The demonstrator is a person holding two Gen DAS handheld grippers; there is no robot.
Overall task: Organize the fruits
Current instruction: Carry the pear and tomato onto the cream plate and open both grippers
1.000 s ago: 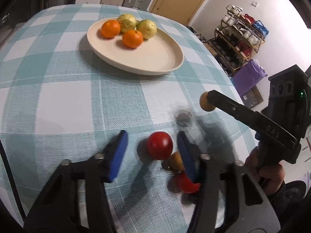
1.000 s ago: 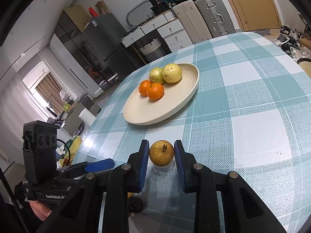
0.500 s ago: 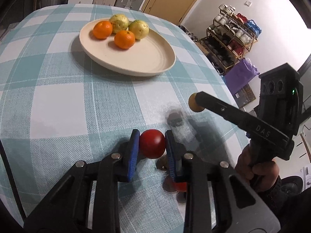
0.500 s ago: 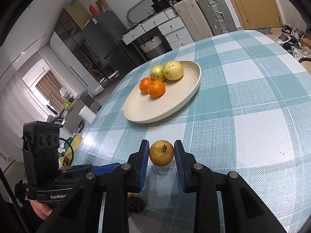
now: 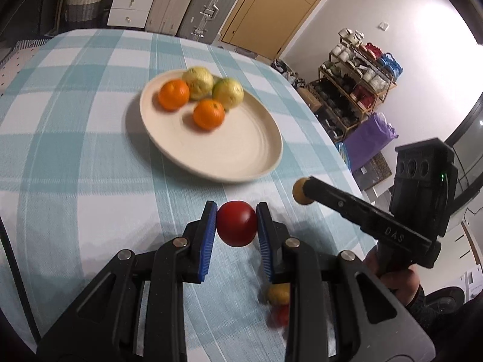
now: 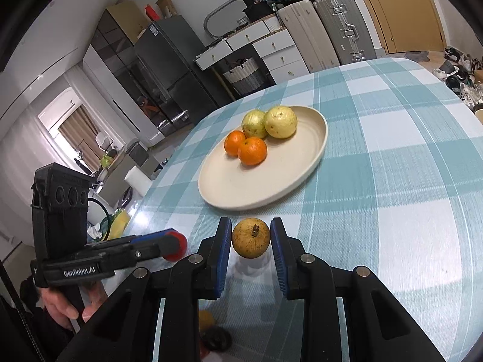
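My left gripper (image 5: 236, 211) is shut on a round red fruit (image 5: 236, 226) and holds it above the checked tablecloth, short of the cream plate (image 5: 211, 172). On the plate's far side lie two oranges (image 5: 209, 113) and two yellow-green fruits (image 5: 228, 92). My right gripper (image 6: 251, 226) is shut on a brown-yellow round fruit (image 6: 251, 241), just in front of the plate (image 6: 241, 203). In the right wrist view, the left gripper (image 6: 175, 246) shows at the lower left, held by a hand. Another brown-yellow fruit (image 5: 278, 293) and a red one (image 5: 280, 315) lie on the cloth under my left fingers.
The table's right edge (image 5: 332, 150) drops toward a shoe rack (image 5: 356, 90) and a purple bag (image 5: 368, 138). Suitcases (image 6: 341, 30), white drawers (image 6: 271, 51) and a dark fridge (image 6: 169, 69) stand beyond the far edge. A small dark object (image 6: 215, 339) lies under my right gripper.
My left gripper closed on the red fruit, lifted it off the cloth and carried it toward the plate. My right gripper stayed still, shut on the brown-yellow fruit.
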